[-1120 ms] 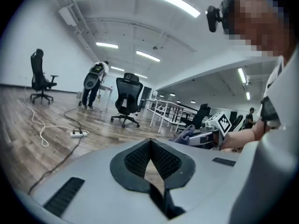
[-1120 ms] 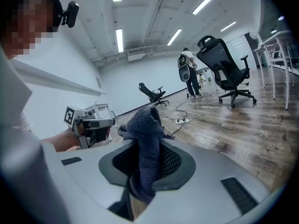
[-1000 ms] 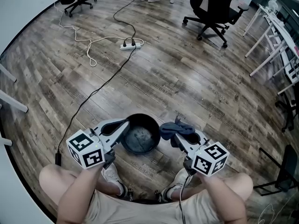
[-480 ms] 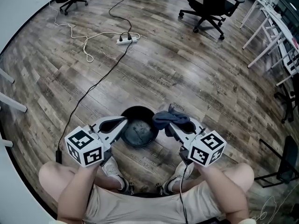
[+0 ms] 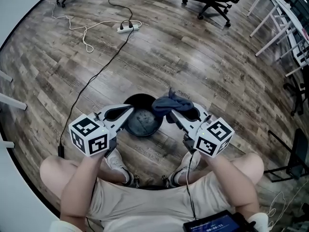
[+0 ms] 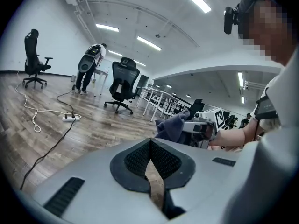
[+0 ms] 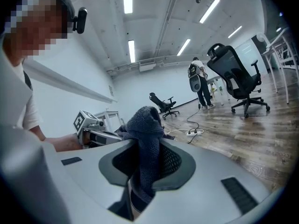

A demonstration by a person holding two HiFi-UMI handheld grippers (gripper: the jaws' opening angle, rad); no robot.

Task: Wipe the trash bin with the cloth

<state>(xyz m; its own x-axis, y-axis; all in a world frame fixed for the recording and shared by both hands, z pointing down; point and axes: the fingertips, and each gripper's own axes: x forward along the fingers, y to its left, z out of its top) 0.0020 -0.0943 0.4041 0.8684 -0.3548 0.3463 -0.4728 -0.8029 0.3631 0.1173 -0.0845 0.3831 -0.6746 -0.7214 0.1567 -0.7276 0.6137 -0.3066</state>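
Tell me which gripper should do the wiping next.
Right. The right gripper is clamped on the cloth, which hangs over the trash bin rim. The left gripper is shut, without cloth, beside the bin.

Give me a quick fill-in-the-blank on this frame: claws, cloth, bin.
1. The right claw is shut on a dark blue ____.
2. The left claw is shut and holds ____.
3. In the head view, the round black bin stands on the floor between the two ____.

Missing words: cloth; nothing; claws.
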